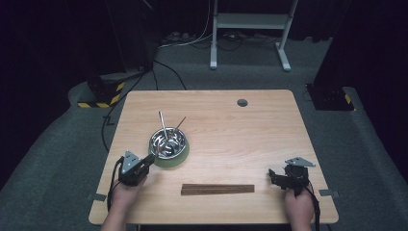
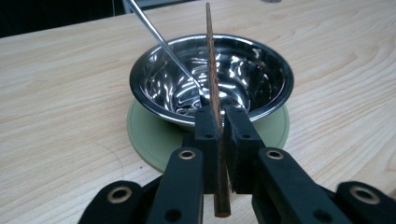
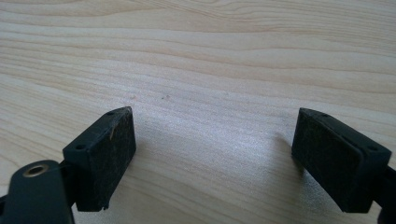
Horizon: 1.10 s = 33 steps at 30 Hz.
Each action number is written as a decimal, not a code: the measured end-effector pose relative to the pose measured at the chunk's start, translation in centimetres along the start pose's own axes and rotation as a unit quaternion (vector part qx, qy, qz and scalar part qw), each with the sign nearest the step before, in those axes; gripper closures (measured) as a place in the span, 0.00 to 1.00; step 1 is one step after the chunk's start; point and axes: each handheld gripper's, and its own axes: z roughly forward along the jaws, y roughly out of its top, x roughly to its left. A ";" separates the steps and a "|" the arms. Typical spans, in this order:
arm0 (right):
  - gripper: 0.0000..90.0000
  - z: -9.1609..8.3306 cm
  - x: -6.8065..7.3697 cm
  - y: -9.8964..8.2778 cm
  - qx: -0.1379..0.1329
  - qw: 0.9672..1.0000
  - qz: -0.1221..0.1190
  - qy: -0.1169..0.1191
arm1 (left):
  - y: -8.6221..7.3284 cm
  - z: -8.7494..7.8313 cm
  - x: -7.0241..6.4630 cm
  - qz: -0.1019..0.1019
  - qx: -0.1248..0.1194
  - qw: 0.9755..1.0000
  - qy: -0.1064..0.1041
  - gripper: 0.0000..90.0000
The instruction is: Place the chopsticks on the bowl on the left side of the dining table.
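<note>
A dark wooden chopstick [image 2: 214,70] is being held between the closed jaws of the left tongs [image 2: 221,122], near its lower end, its length slanting up over the steel bowl [image 2: 261,77]. The bowl is being carried on a green coaster [image 2: 152,135] on the desk [image 1: 231,125]; a metal rod [image 2: 161,39] is leaning inside it. More chopsticks [image 1: 217,189] are lying bundled near the front edge, between both hands. The right tongs [image 3: 212,158] are being held wide apart over bare wood, with nothing in them. The stick is judged light, stiff and smooth; a firm grip nearer mid-length would be steadier, since slipping or pivoting is likely.
</note>
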 end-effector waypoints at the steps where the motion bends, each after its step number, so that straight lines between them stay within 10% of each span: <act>1: 0.15 0.0 0.0 0.0 0.000 1.000 0.000 0.000 | -0.1 0.2 0.0 -0.003 -0.001 1.000 0.001 0.93; 23: 0.15 0.0 0.0 0.0 0.000 1.000 0.000 0.000 | 0.5 -0.2 -0.5 0.002 -0.014 1.000 0.003 0.78; 33: 0.15 0.0 0.0 0.0 0.000 1.000 0.000 0.000 | 0.4 -1.0 -4.5 0.051 -0.004 0.998 -0.046 0.73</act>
